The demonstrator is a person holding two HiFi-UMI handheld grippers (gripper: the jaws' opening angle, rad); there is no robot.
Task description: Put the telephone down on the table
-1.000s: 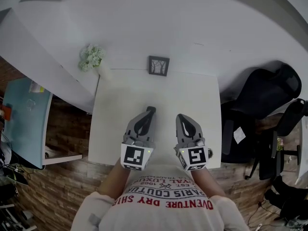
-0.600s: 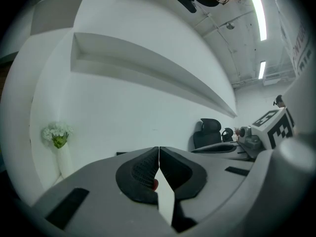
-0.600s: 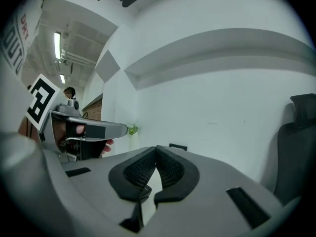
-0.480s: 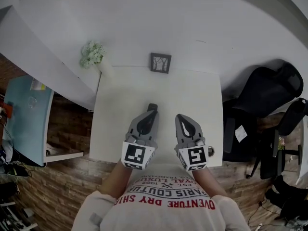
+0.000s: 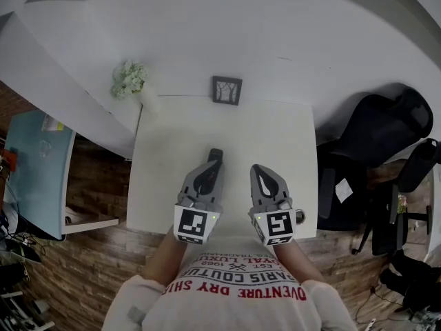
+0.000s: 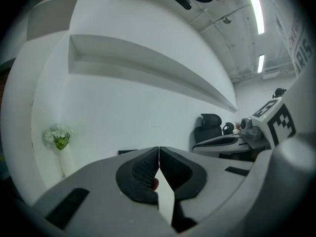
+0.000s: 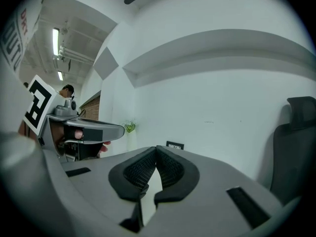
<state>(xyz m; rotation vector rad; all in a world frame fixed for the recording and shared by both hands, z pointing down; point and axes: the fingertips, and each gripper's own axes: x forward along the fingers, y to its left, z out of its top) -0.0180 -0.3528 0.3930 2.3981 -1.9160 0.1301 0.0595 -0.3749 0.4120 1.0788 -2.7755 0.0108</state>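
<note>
Still, hardly anything has moved: left gripper point(image 6: 159, 152) and right gripper point(image 7: 156, 151) hover above the near counter point(image 5: 165, 150), fingers closed together, no telephone visible.

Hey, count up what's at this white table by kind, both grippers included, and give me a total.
grippers: 2, the left gripper and the right gripper
picture frame: 1
vase of flowers: 1
dark slim object at the left jaws' tip, maybe the telephone: 1
Total: 5
</note>
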